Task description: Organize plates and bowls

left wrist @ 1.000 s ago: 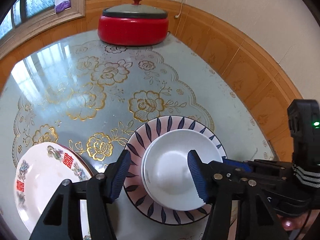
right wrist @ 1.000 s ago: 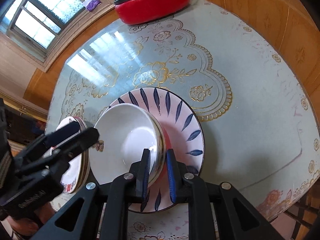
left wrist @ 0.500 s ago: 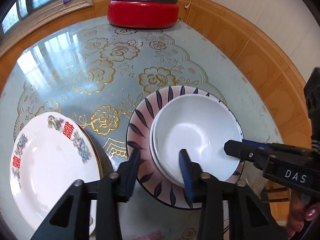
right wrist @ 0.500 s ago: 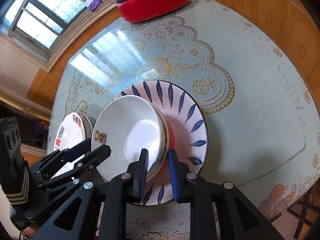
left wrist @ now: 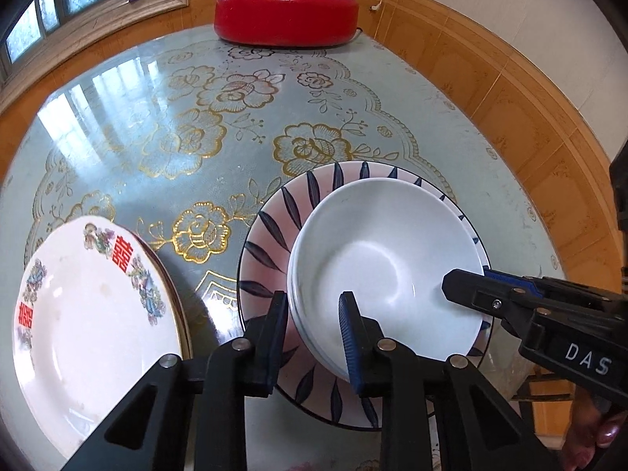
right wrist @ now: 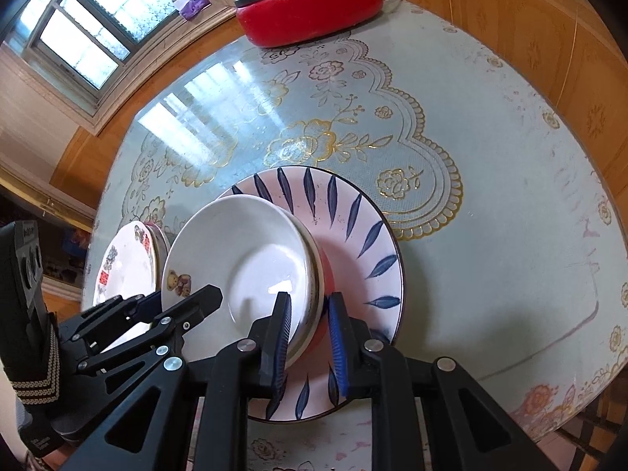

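- White bowls [left wrist: 386,259], stacked, sit on striped plate [left wrist: 271,243] at 5 o'clock of surface [left wrist: 204,125].
- L claw [left wrist: 312,337]: jaws just been closing, now astride stack's near-left rim, one pad in, one out; whether pads press it, can't tell.
- R claw [right wrist: 310,337]: clenched on bowls' rim at 6 o'clock in its own view, inner pad inside top bowl.
- Floral plate [left wrist: 90,314] w/ red characters at 8 o'clock, just beside striped plate.
- Red pot [left wrist: 286,11], lid on, at 12 o'clock by wall.
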`<state>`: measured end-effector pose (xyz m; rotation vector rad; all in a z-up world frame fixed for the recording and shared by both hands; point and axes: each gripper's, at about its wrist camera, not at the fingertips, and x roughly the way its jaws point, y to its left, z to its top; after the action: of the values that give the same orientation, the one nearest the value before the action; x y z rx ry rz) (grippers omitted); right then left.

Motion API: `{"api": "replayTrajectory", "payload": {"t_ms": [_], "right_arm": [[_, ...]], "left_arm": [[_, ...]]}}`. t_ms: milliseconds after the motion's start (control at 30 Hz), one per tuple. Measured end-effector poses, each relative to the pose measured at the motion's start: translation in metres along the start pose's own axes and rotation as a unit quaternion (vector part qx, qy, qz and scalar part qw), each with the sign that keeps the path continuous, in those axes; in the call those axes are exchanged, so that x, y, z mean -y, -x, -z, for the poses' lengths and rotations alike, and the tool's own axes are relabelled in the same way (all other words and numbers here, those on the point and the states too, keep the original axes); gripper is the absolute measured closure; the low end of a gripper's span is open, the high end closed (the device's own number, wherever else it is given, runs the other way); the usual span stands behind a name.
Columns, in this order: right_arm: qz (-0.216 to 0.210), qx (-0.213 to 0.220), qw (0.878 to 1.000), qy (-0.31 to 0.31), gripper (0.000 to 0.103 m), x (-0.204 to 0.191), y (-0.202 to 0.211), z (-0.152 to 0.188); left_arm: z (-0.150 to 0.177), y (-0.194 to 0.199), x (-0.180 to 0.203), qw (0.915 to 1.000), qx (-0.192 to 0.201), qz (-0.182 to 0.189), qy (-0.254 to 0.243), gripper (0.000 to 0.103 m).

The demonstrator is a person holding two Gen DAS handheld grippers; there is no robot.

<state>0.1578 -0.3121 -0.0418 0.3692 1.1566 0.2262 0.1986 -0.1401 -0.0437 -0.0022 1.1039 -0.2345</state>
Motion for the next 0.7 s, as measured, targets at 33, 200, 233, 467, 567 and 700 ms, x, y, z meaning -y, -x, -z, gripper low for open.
{"api": "replayTrajectory", "payload": {"t_ms": [33,200,233,467,567,700], "right_arm": [[-0.004,-0.001,1.0,-0.005,0.082,0.002,0.0,0.0],[-0.016,-0.003,1.0,-0.009,0.082,0.005,0.004,-0.001],[-0.017,-0.002,1.0,-0.007,0.082,0.004,0.005,-0.001],[-0.023,0.021,0.999,-0.008,0.082,0.007,0.022,-0.008],[-0.015,0.041,0.999,-0.006,0.081,0.009,0.032,-0.013],[-0.005,0.057,0.998,-0.019,0.077,0.02,0.039,-0.02]], "left_arm": [[0.0,0.001,-0.002,1.0,0.0,0.001,0.006,0.072],[0.002,0.015,-0.004,0.9995,0.027,-0.016,0.009,0.051],[0.002,0.017,-0.005,0.9993,0.031,-0.02,0.009,0.05],[0.006,0.031,-0.014,0.9975,0.057,-0.029,0.03,0.034],[0.01,0.035,-0.019,0.9972,0.058,-0.026,0.041,0.033],[0.016,0.038,-0.021,0.9969,0.059,-0.03,0.042,0.033]]}}
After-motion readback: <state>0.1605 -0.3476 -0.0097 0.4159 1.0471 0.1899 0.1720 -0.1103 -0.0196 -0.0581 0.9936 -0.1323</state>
